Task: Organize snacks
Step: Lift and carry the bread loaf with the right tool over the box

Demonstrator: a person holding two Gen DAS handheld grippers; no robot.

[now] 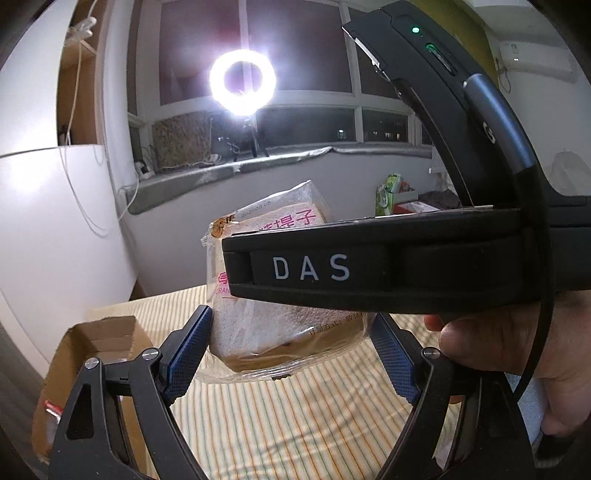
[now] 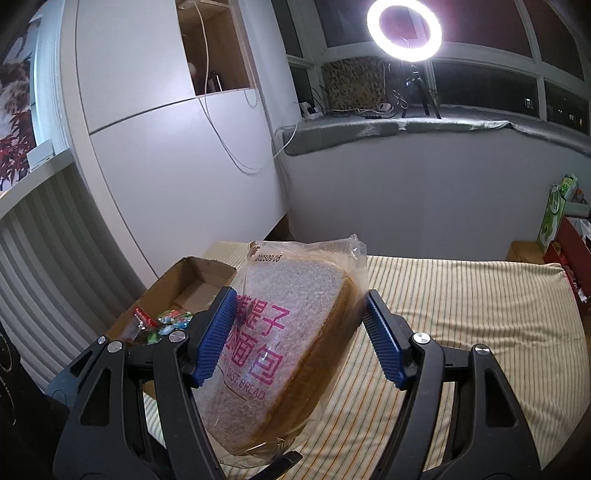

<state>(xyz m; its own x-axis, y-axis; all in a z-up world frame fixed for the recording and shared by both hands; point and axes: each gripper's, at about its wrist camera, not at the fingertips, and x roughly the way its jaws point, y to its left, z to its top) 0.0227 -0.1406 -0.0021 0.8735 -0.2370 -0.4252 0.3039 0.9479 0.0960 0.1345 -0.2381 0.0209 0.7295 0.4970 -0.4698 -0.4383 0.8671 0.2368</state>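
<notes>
A clear bag of sliced toast bread (image 2: 280,343) with pink print sits between the blue pads of my right gripper (image 2: 301,338), held tilted above the striped bed. In the left wrist view the same bread bag (image 1: 280,325) also lies between the blue pads of my left gripper (image 1: 291,354); the left pad touches it, the right pad is at its wrapper. The right gripper's black body marked DAS (image 1: 369,266) crosses in front of the bread. An open cardboard box (image 2: 184,284) with several small wrapped snacks (image 2: 162,323) stands at the left; it also shows in the left wrist view (image 1: 96,343).
The striped yellow bedcover (image 2: 461,325) spreads under both grippers. A white wardrobe (image 2: 166,155) rises at the left. A ring light (image 2: 404,29) on a tripod stands on the window ledge. Red and green boxes (image 2: 561,229) sit at the far right.
</notes>
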